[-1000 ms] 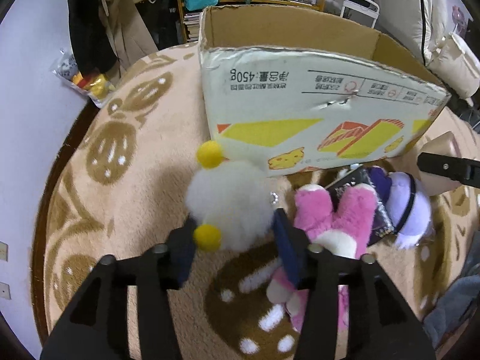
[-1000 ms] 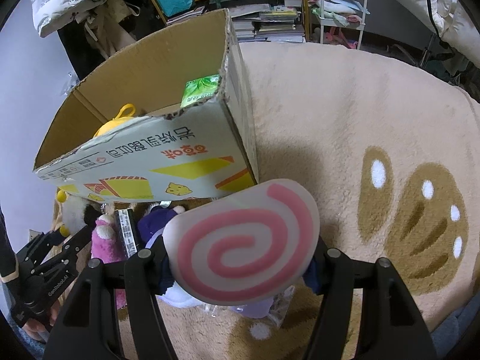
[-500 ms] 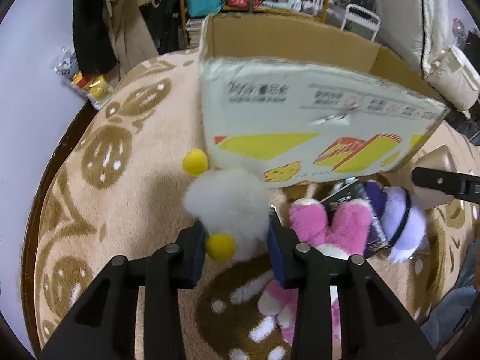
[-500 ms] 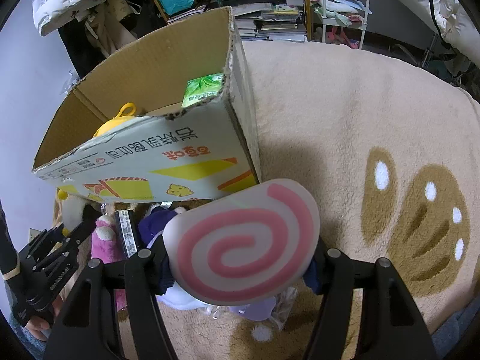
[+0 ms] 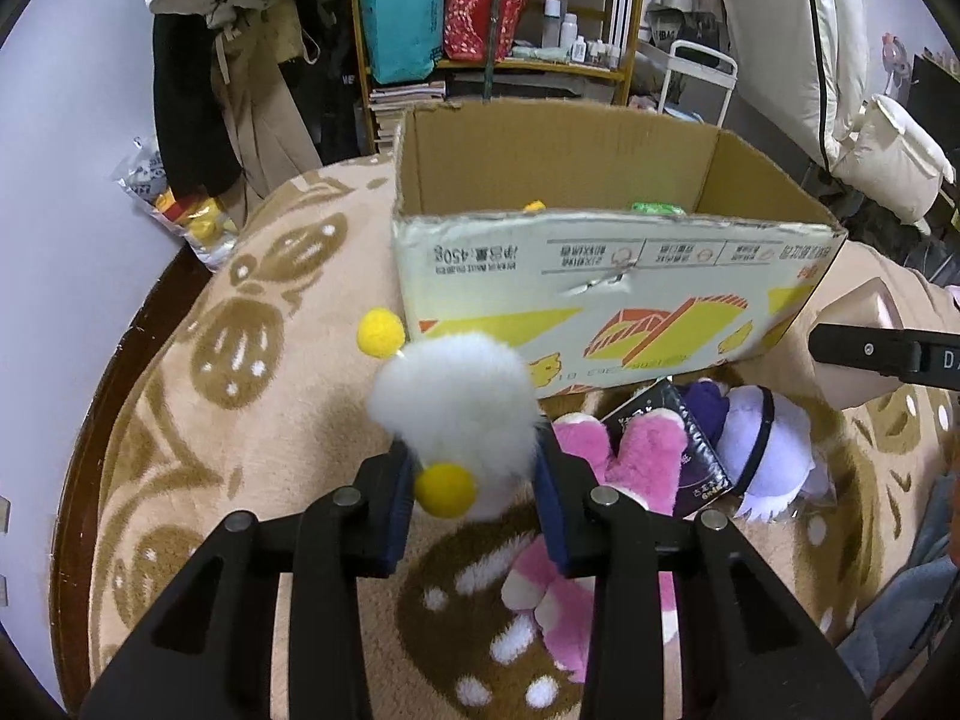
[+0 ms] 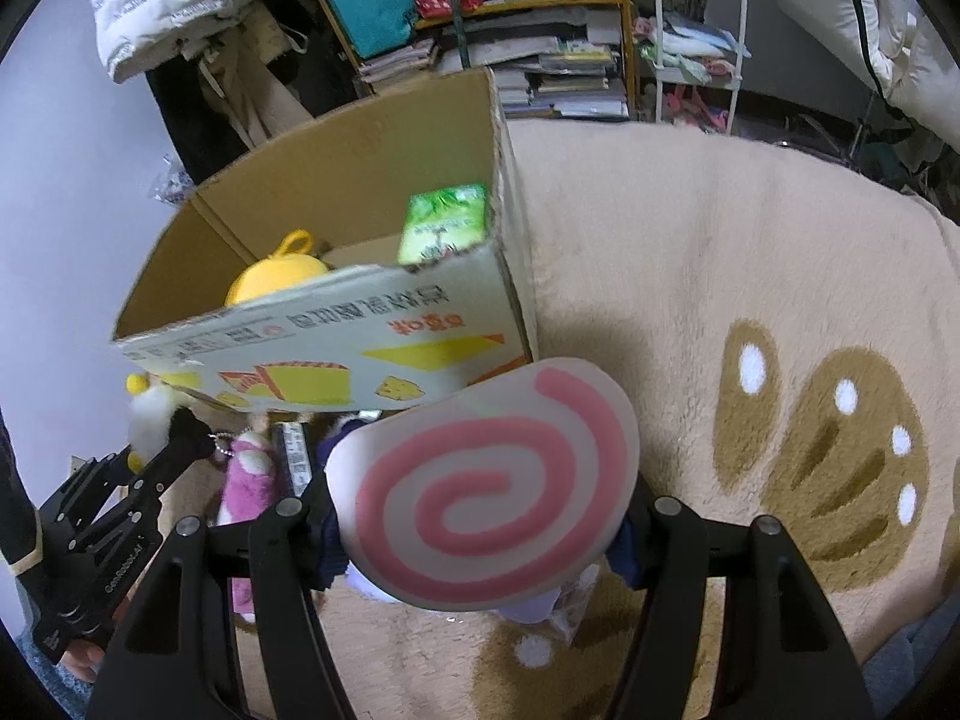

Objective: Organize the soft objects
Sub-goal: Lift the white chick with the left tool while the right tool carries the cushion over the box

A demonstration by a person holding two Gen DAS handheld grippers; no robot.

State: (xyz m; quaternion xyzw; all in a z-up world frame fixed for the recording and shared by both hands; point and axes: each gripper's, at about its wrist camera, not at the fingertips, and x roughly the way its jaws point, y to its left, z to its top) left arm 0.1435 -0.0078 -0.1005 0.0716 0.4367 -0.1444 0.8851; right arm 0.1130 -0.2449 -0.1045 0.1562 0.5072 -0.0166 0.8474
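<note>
My left gripper [image 5: 474, 480] is shut on a white fluffy toy [image 5: 456, 402] with yellow pompoms and holds it above the rug, just in front of the open cardboard box [image 5: 600, 288]. My right gripper [image 6: 480, 516] is shut on a pink-and-white swirl cushion [image 6: 486, 480], held at the box's near right corner [image 6: 504, 312]. A pink plush [image 5: 624, 468] and a purple plush [image 5: 762, 444] lie on the rug by the box. Inside the box are a yellow toy [image 6: 276, 276] and a green packet [image 6: 444, 222].
A black packet [image 5: 678, 438] lies between the pink and purple plush. The beige patterned rug [image 6: 750, 276] spreads to the right. Shelves [image 5: 498, 30], hanging coats [image 5: 228, 72] and a white rack [image 6: 696, 30] stand behind the box.
My left gripper closed on the white fluffy toy and lifted it off the rug toward the box. My right gripper rose slightly with the swirl cushion.
</note>
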